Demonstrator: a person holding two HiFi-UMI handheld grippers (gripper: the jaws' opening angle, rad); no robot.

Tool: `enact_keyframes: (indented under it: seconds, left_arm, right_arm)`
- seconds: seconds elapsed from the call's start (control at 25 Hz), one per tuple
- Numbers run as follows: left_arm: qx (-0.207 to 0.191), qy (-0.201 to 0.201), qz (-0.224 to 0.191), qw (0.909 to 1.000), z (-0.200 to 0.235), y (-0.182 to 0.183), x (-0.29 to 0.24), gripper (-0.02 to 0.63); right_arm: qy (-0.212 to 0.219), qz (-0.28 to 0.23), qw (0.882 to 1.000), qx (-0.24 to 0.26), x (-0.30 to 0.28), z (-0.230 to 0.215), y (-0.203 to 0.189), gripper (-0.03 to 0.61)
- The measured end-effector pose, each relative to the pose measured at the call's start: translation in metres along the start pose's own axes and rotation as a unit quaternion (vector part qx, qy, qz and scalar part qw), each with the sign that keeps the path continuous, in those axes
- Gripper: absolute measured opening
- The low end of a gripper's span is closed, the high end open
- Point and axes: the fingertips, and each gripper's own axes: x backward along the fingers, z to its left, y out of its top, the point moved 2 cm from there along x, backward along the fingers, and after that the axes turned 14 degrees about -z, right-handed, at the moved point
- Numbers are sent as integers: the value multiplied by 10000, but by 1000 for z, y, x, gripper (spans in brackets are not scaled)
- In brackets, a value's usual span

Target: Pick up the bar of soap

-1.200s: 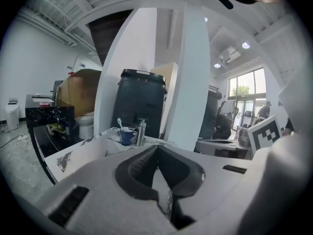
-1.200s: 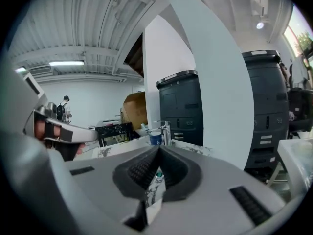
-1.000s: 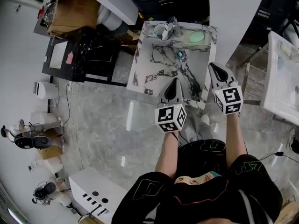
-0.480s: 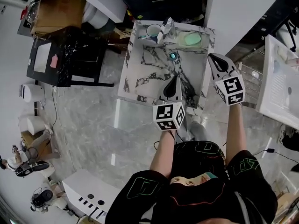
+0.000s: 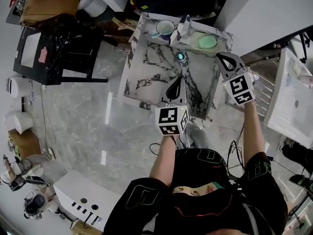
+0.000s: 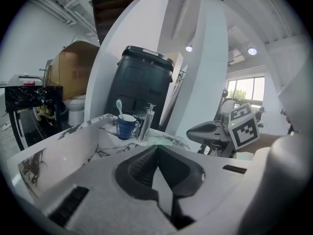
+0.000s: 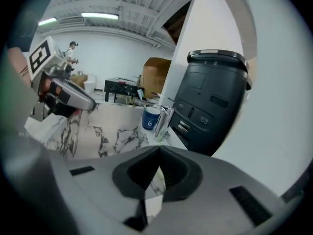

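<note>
Nothing has been picked up yet. The bar of soap [image 5: 206, 41], pale green, lies in its dish on the back ledge of the marble worktop [image 5: 151, 67], untouched.

The left claw [image 5: 178, 81] hangs over the sunken basin with its jaws pinched together and nothing between them. From it, the soap is ahead and off to the right, past the teal drain plug [image 5: 180, 57], which sits just ahead of its tip. The tap [image 5: 182, 27] and the blue mug [image 5: 165, 29] with a toothbrush stand farther ahead, the mug a little left.

The right claw [image 5: 224, 58] is also closed tight and empty. It sits over the basin's right-hand rim, and the soap is near it, ahead and slightly to its left. I would judge this the claw better placed for the pick.

So the work stands at the approach. What is left, as I see it, is nearly all of it: open one claw, bring it down around the bar, close on it and lift it clear of the dish. A wet bar may well slip under the pads.
</note>
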Motion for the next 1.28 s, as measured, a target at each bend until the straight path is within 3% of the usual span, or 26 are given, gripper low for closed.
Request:
enact_keyframes:
  seconds: [0.28,0.48,0.84,1.28]
  left_arm:
    - [160,-59,58,9998,11,-3,-20,9]
    - [287,-36,62,9996,24,-4,-28,8]
    - [551,58,5,9985,46,-7,-34,9]
    - [755,251,-58,9968,70,-5,-33,8]
  right_arm:
    - [470,673,9921,954,-28,-12,-15,6]
    - [900,1061,9773,1597,-48,-12,-30,8]
    - [1919,1930,9113,3089,-74,-10,-68,86]
    - [2719,2432,8630,3494,-93,-11,-84,202]
